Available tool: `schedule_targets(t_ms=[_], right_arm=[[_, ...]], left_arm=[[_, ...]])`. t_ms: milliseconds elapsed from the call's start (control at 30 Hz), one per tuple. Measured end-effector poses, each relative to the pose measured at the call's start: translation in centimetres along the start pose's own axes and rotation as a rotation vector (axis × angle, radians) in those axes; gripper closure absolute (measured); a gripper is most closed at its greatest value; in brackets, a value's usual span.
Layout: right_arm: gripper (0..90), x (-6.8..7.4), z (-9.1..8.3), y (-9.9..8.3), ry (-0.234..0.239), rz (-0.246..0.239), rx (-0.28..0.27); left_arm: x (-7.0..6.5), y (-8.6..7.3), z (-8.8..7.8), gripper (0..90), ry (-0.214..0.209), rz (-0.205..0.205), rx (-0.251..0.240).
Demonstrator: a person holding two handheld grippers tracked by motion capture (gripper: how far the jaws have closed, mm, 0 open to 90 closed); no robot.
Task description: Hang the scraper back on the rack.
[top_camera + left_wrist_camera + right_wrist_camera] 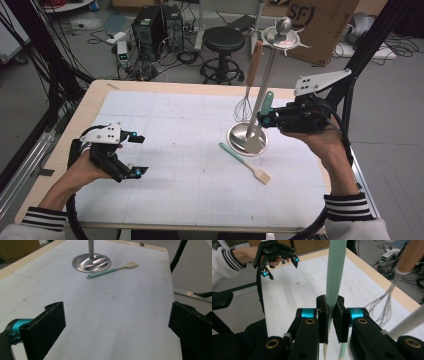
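Jaws of the right gripper (331, 322) clamp flat on a mint-green handle (335, 272), a slim, smooth, matte utensil handle that rises straight up between the black ribbed pads; in the high view the same grip (264, 119) sits beside the pole of a steel utensil stand (247, 138), above the right half of the table. The left gripper (134, 155), held low over the table's left side, stands wide open with nothing between its jaws, its two black pads framing bare table in its own view. A second utensil, a brush (112, 269) with a mint-green handle and pale bristle head, lies flat on the table just beside the stand's round, mirror-bright base. A wire whisk (245, 102) with a brown wooden handle hangs from the stand's top ring. The table (165, 200) is a pale wooden board covered with a white gridded mat, lightly scuffed. Beyond it are a grey floor strewn with cables, a black round stool (223, 40), dark computer cases (156, 25) and a cardboard box (325, 25). White sleeves with black striped cuffs (345, 206) reach in from below.
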State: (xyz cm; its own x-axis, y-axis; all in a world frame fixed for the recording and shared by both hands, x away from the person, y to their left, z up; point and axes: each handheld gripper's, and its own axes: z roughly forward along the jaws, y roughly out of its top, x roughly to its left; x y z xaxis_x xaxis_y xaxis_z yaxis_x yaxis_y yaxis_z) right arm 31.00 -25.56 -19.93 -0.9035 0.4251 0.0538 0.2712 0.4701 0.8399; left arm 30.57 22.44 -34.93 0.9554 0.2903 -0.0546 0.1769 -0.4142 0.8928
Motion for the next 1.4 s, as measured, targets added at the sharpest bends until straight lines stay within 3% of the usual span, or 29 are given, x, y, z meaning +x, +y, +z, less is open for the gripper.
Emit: schedule_targets(t_ms=[333, 467, 700, 967, 1033, 1400], right_arm=[[83.0, -1.6, -2.1, 0.7, -0.025, 0.019, 0.001], [83.0, -2.3, -2.5, 1.0, -0.026, 0.026, 0.0], [83.0, -3.2, -2.8, 1.9, -0.035, 0.034, 0.015], [82.9, -4.3, -3.0, 2.6, -0.033, 0.036, 0.019], [82.9, -4.6, -2.9, 2.8, -0.029, 0.031, 0.01], [83.0, -5.7, -2.6, 4.1, -0.025, 0.032, 0.028]], left_arm=[[0.4, -1.9, 0.2, 1.7, -0.004, -0.032, -0.019], [0.2, -2.2, 0.2, 1.7, 0.012, -0.021, -0.011], [-0.2, -3.0, 0.2, 1.7, -0.006, -0.026, -0.024], [-0.2, -4.1, -0.3, 1.7, 0.013, -0.033, -0.044], [-0.2, -4.0, -0.4, 1.7, 0.0, -0.038, -0.031], [-0.3, -4.3, -0.9, 1.7, 0.024, -0.028, -0.025]])
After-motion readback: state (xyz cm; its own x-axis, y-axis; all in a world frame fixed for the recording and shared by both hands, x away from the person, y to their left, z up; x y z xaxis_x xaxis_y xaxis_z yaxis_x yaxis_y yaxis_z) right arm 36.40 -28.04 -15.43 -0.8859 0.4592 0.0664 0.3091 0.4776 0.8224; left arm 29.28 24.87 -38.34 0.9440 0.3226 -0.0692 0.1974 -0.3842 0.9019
